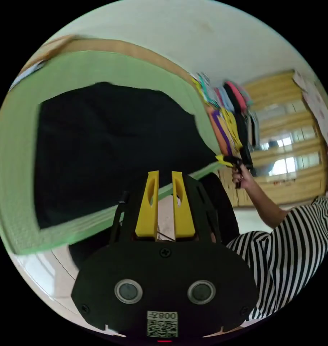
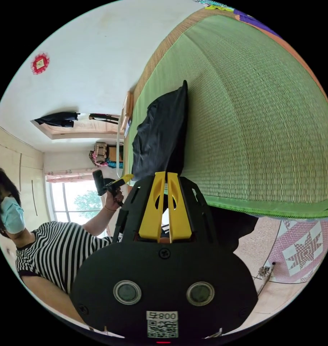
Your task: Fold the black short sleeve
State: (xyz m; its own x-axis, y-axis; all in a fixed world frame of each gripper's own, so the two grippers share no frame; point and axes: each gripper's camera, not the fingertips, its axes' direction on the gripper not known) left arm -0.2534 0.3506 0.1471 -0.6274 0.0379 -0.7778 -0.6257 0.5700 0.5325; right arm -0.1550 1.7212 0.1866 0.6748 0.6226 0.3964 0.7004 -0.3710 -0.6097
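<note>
The left gripper [image 1: 165, 173] has its two yellow jaws nearly together with a thin gap, pinching nothing I can see. The right gripper [image 2: 167, 173] has its jaws almost touching at the edge of the black short sleeve [image 1: 110, 151]; whether they bite cloth I cannot tell. One shirt, dark and smooth, lies spread on one green mat [image 2: 250, 119].

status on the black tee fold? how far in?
Early to midway, by the look of it. Done: the black short-sleeve shirt lies spread on the green woven mat, its near edge hanging over the mat's edge. In hand: the right gripper looks shut on that near hem; the left gripper is not clearly gripping. Left: no finished compact fold yet.
</note>
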